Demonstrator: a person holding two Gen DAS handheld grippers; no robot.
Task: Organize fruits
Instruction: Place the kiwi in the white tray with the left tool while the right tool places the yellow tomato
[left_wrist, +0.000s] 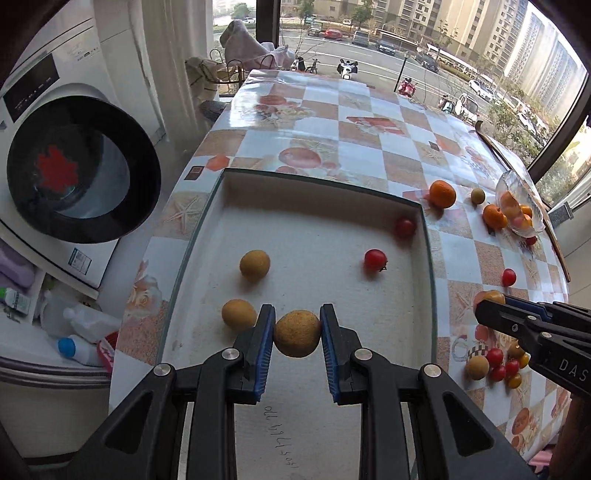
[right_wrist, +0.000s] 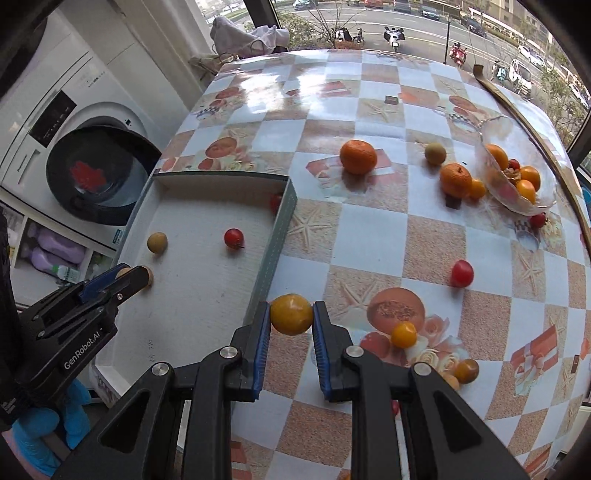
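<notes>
Progress check, left wrist view first: your left gripper (left_wrist: 297, 332) is clamped on a tan, rough-skinned round fruit (left_wrist: 297, 333), held over the near end of the shallow white tray (left_wrist: 425, 236). Already in the tray: two more tan fruits (left_wrist: 255, 266) and two red cherry tomatoes (left_wrist: 375, 259), one tucked in the far corner. Left outside on the checked tablecloth (left_wrist: 373, 110): oranges, a red tomato, a small mixed cluster near your right gripper (left_wrist: 493, 310).

Right wrist view: right gripper (right_wrist: 291, 316) is closed on a yellow-orange cherry tomato (right_wrist: 291, 314), hanging just beside the tray's right wall, tablecloth side. Clear glass bowl (right_wrist: 543, 201) lies tipped at far right, several orange fruits in and beside it. I'd call it under halfway: two pieces in hand, most fruit not yet sorted.
</notes>
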